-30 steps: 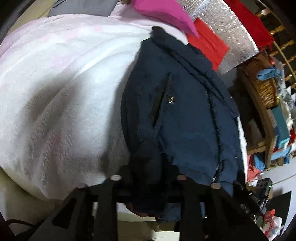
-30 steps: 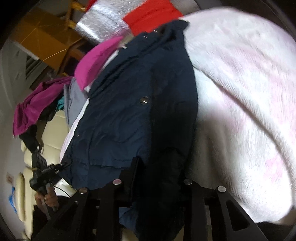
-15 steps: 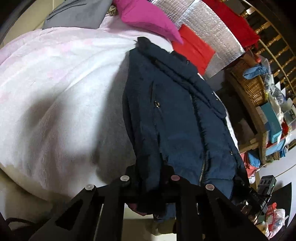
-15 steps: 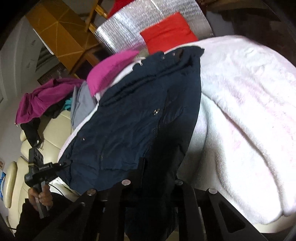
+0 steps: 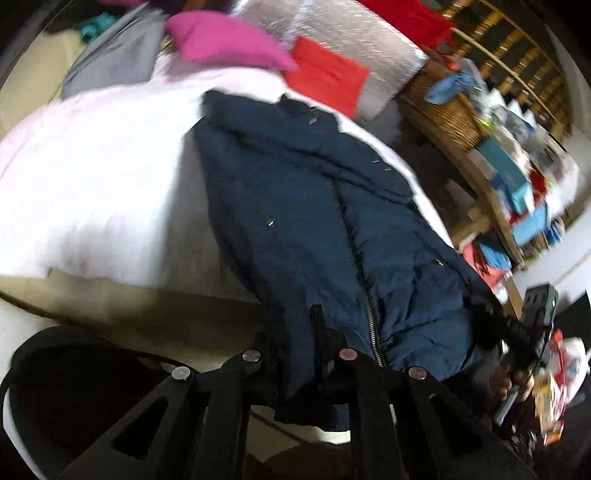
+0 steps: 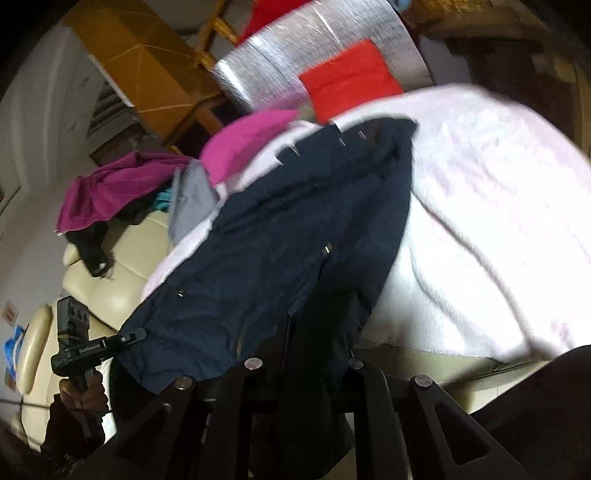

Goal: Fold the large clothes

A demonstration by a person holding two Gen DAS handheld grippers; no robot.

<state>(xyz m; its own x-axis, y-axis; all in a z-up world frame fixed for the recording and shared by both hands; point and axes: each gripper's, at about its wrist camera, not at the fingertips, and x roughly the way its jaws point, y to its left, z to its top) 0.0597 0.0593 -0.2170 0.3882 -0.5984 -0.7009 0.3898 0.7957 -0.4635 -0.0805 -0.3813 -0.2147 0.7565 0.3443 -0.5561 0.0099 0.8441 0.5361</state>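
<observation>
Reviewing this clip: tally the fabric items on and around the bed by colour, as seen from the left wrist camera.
Navy: 1, jacket
White-pink: 1, blanket
Magenta: 1, pillow
Red: 1, cloth
Grey: 1, garment
Total: 5

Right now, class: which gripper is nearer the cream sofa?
Left. The left gripper clamps the navy jacket beside the cream sofa; the right gripper clamps it farther off, by the white blanket.

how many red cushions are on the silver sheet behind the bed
1 clearly: the red cushion lies against the silver sheet beyond the navy jacket. More red fabric shows at the sheet's top edge; too blurred to call a second cushion.
</observation>
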